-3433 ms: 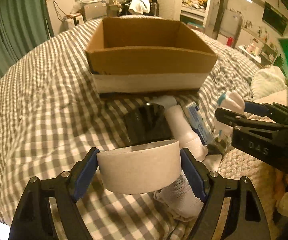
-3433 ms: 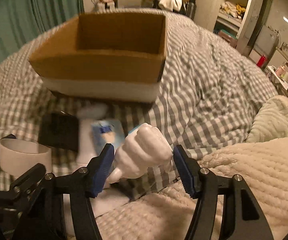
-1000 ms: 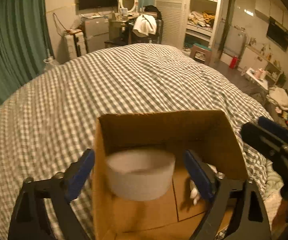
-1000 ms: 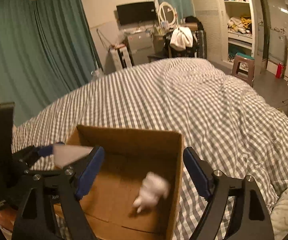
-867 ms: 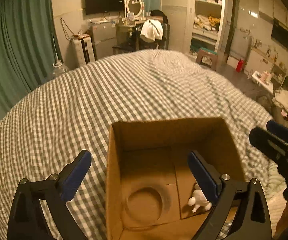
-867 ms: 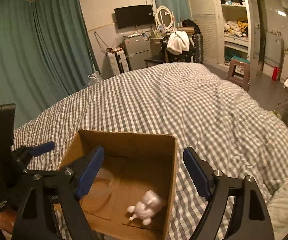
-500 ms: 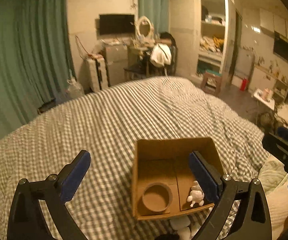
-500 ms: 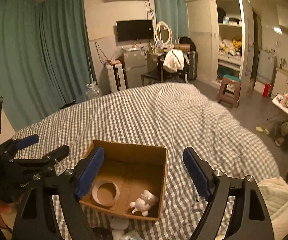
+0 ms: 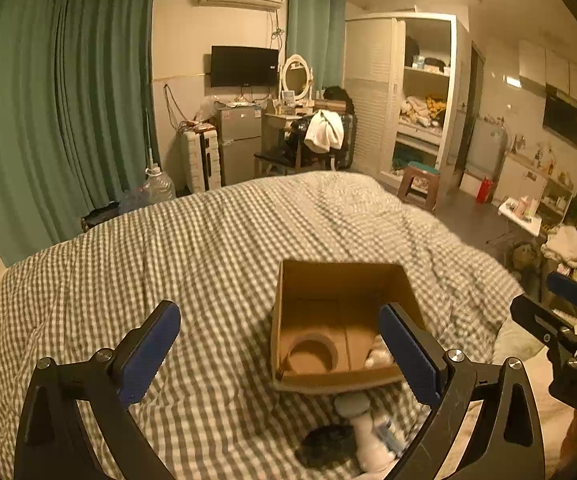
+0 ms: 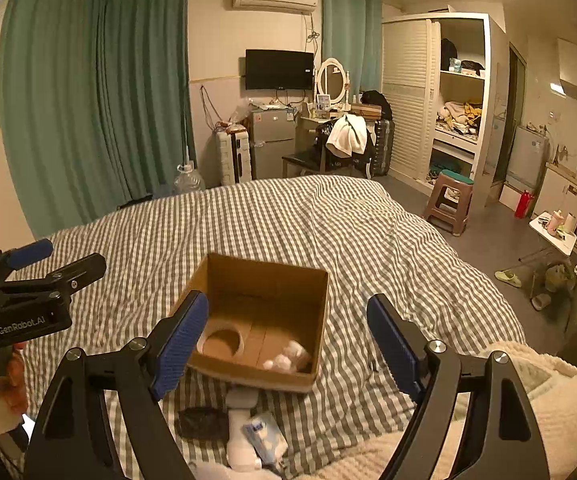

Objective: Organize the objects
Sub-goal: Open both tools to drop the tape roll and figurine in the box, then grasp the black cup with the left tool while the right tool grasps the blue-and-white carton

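Note:
An open cardboard box [image 9: 340,280] [image 10: 264,280] sits on the checked bed. Inside lie a white tape roll [image 9: 312,354] [image 10: 220,340] on the left and a white figurine [image 9: 376,354] [image 10: 288,356] on the right. My left gripper [image 9: 278,320] hangs high above and short of the box, open and empty. My right gripper [image 10: 286,304] is likewise raised, open, with nothing between its fingers. On the bed in front of the box lie a white bottle [image 9: 364,436] [image 10: 240,428], a black item [image 9: 324,444] [image 10: 202,422] and a blue-and-white packet [image 9: 386,432] [image 10: 264,438].
The checked duvet [image 9: 168,260] spreads wide to the left of and beyond the box. A cream fluffy blanket [image 10: 548,400] lies at the near right. A stool [image 10: 450,196], a fridge, a desk and a wardrobe stand past the foot of the bed.
The tape roll and the figurine have left the jaws and now lie in the box. Both grippers have risen and drawn back, so the box looks smaller and lower.

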The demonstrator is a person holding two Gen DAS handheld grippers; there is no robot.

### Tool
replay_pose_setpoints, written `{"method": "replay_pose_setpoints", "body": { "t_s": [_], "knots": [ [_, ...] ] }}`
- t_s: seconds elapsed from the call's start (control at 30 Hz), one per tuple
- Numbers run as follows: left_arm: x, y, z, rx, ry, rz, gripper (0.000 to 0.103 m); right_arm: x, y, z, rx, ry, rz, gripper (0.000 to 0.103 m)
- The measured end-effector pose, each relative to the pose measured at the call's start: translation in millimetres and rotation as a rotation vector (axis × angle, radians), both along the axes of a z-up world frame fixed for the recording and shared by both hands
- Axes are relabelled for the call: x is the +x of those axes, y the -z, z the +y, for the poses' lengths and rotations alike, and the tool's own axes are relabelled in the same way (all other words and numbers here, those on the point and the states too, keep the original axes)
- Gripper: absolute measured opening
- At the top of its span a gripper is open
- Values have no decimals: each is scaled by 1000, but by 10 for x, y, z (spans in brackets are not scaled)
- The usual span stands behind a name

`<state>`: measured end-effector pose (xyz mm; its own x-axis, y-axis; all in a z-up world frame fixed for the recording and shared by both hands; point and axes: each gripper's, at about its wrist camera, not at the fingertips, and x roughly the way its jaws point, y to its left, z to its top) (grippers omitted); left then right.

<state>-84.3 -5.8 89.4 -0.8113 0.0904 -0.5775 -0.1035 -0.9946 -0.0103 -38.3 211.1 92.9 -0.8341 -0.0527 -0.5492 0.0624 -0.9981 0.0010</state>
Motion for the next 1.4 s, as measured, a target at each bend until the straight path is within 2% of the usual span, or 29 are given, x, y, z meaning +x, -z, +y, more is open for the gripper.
{"method": "replay_pose_setpoints", "body": {
  "t_s": [0.23, 0.33, 0.47, 0.6, 0.83, 0.93, 1.1, 1.2, 1.3, 1.4],
  "knots": [
    [229, 452, -15, -19, -47, -28, 102, 118, 345, -31, -10, -16, -50, 82],
    [267, 764, 22, -28, -66, -70, 102, 146, 578, -19, -41, -16, -86, 82],
    [247, 1124, 85, -33, -70, -140, 102, 157, 965, -42, -62, -13, -153, 82],
    [286, 1377, 130, -45, -84, -155, 102, 98, 1361, -78, -32, -14, -233, 82],
    [249, 1816, 263, -50, -35, -244, 102, -26, 1941, 2, -56, -9, -376, 82],
    [212, 1949, 305, -51, -12, -275, 102, -77, 2121, 45, -76, -6, -427, 82],
    [111, 2123, 398, -98, 9, -313, 102, -203, 2347, 63, -81, -5, -508, 81],
    [39, 2239, 384, -83, 18, -357, 102, -267, 2448, 58, -76, -10, -547, 81],
    [-30, 2363, 387, -76, 29, -404, 102, -341, 2566, 59, -86, -20, -587, 77],
    [-83, 2409, 412, -72, 39, -417, 102, -426, 2670, 109, -158, -51, -621, 67]
  ]
}}
